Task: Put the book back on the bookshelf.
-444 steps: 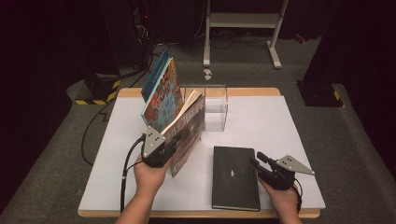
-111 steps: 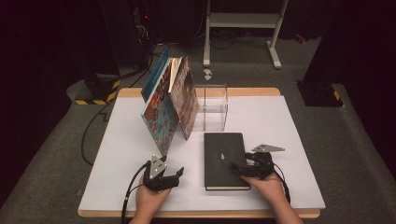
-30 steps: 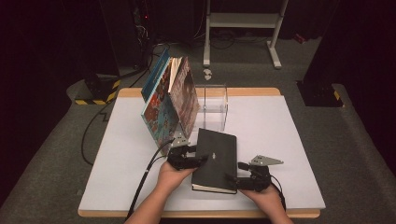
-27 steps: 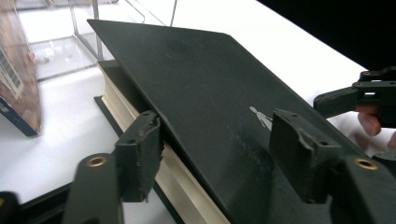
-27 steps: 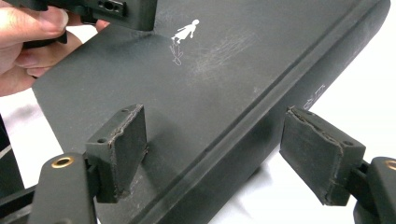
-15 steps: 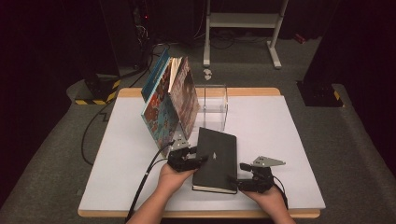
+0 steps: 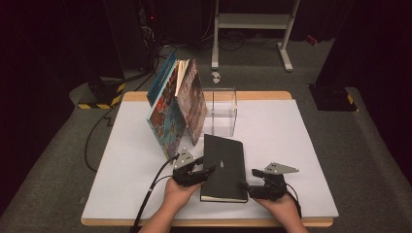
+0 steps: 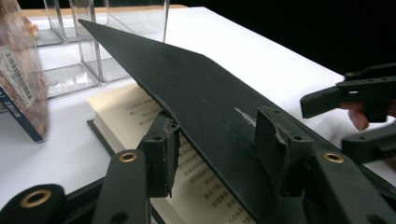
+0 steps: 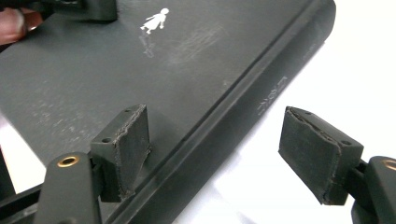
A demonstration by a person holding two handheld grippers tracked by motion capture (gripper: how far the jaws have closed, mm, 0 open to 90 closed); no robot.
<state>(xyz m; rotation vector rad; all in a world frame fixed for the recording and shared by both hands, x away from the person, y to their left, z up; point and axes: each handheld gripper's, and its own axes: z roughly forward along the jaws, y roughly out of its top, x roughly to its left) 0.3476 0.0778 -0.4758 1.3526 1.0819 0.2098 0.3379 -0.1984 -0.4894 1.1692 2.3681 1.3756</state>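
A black hardcover book with a small white figure on its cover lies on the white surface, just in front of a clear acrylic book stand and beside two colourful picture books that lean upright against each other at the stand's left.

The left claw is at the book's left edge. In the left gripper view its jaws straddle the lifted front cover: one pad sits under the cover, over the printed pages, the other pad above it. The jaws have just been closing with the cover between them; the lower pad appears to touch the cover's edge, but a firm pinch is not evident yet, so I read this claw as apart around the cover.

The right claw rests at the book's near right corner, by the spine. In the right gripper view its jaws stand wide apart, one pad over the cover, the other over the bare surface, gripping nothing.

The step in hand appears to be taking hold of the book in order to raise it. Next, the left claw needs to finish pinching, or take the whole block rather than the cover alone, which would otherwise swing open. The right claw should close across the spine so both can tilt the book upright toward the stand.
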